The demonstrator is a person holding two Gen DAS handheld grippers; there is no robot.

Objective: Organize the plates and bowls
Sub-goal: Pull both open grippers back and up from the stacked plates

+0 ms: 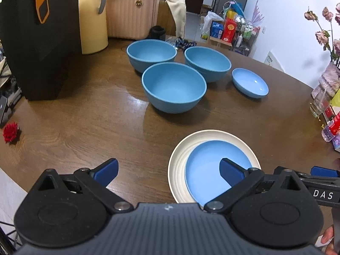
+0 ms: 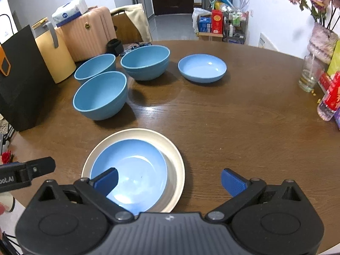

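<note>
Three deep blue bowls stand close together on the round wooden table: a near one (image 1: pixel 173 86) (image 2: pixel 100 95), a far left one (image 1: pixel 151 54) (image 2: pixel 95 67) and a far right one (image 1: pixel 207 62) (image 2: pixel 145 61). A shallow blue dish (image 1: pixel 250 82) (image 2: pixel 202 67) sits to their right. A blue plate (image 1: pixel 212 170) (image 2: pixel 136 170) rests inside a cream plate (image 1: pixel 180 165) (image 2: pixel 174 155) near the front edge. My left gripper (image 1: pixel 169 172) is open and empty, just left of the plates. My right gripper (image 2: pixel 169 181) is open and empty above the plates' right side.
A black paper bag (image 1: pixel 40 42) (image 2: pixel 21 80) and a yellow jug (image 1: pixel 92 21) (image 2: pixel 55 57) stand at the table's left. A glass (image 1: pixel 319 104) (image 2: pixel 309 74), a vase of dried roses (image 2: pixel 322 40) and a bottle (image 2: pixel 330 99) stand at the right edge. A red flower (image 1: pixel 10 131) lies front left.
</note>
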